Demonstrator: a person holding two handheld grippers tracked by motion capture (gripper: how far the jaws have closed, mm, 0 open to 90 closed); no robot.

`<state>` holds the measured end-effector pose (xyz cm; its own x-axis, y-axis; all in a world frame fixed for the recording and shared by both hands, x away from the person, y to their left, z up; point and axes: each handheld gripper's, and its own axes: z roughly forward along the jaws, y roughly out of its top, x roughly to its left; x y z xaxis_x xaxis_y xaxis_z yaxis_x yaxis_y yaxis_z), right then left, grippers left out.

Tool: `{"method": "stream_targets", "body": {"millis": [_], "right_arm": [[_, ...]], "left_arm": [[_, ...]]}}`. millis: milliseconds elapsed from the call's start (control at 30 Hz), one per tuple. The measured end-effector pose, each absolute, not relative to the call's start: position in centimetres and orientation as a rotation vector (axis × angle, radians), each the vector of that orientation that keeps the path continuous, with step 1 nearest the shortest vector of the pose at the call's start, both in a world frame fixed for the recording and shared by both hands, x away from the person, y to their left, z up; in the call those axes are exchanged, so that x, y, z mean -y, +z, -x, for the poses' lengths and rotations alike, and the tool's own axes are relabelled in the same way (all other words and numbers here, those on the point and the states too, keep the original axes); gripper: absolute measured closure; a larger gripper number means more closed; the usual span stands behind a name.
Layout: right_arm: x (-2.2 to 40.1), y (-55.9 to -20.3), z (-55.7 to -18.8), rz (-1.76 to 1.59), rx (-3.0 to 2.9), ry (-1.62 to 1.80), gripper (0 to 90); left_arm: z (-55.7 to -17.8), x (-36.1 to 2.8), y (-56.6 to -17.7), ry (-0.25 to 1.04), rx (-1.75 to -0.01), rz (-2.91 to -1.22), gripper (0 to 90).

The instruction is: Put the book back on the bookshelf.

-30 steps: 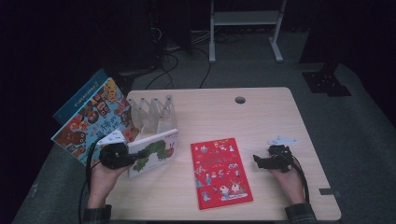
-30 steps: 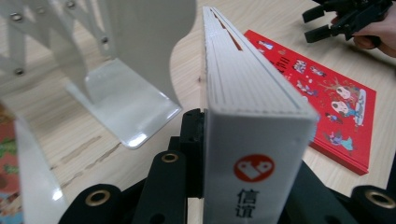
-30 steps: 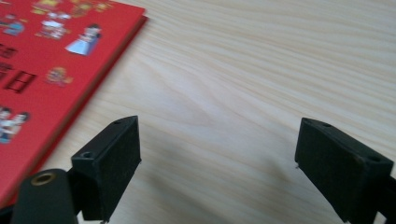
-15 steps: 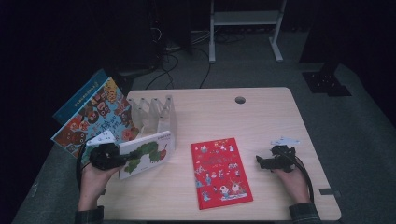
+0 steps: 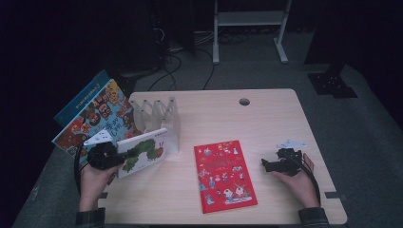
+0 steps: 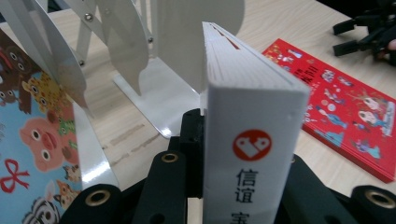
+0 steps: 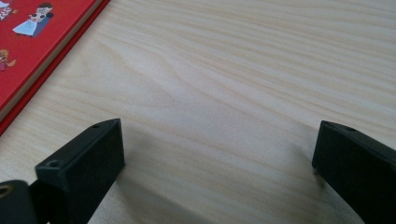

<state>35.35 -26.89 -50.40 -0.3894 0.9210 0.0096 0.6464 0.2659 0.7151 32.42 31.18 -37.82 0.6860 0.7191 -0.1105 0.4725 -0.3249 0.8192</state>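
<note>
My left gripper is shut on a white picture book with a green caterpillar on its cover, holding it at the table's left edge, just in front of the white folding book rack. In the left gripper view the book's spine stands between the jaws of the left gripper, and the rack's end plate is just beyond it. A red book lies flat mid-table. My right gripper rests to its right; its jaws have just been opening. The right gripper has only bare wood between its jaws.
Two colourful books lean at the rack's left end, overhanging the wooden table. A cable hole is near the far edge. A white frame stand and cables are on the floor behind. The red book's corner lies left of the right gripper.
The left gripper has carried the caterpillar book a little leftward and turned it. The right hand has stayed in place.
</note>
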Motion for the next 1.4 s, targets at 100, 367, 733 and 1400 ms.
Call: {"method": "stream_targets", "body": {"millis": [100,367,733,1400], "right_arm": [[26.9,-50.4,-35.3,-1.420,-2.132,0.906,1.5],[26.9,-50.4,-35.2,-1.432,-2.120,0.901,1.5],[26.9,-50.4,-35.2,-1.442,-2.114,0.899,1.5],[26.9,-50.4,-35.2,-1.440,-2.115,0.899,1.7]], "left_arm": [[-33.2,-31.0,-37.8,0.358,-0.928,-1.976,75.2],[-35.4,-29.6,-37.4,0.396,-0.920,-1.945,75.2],[-38.2,-27.6,-38.4,0.463,-0.940,-1.934,75.2],[-39.3,-27.0,-41.0,0.485,-0.977,-1.875,74.9]]}}
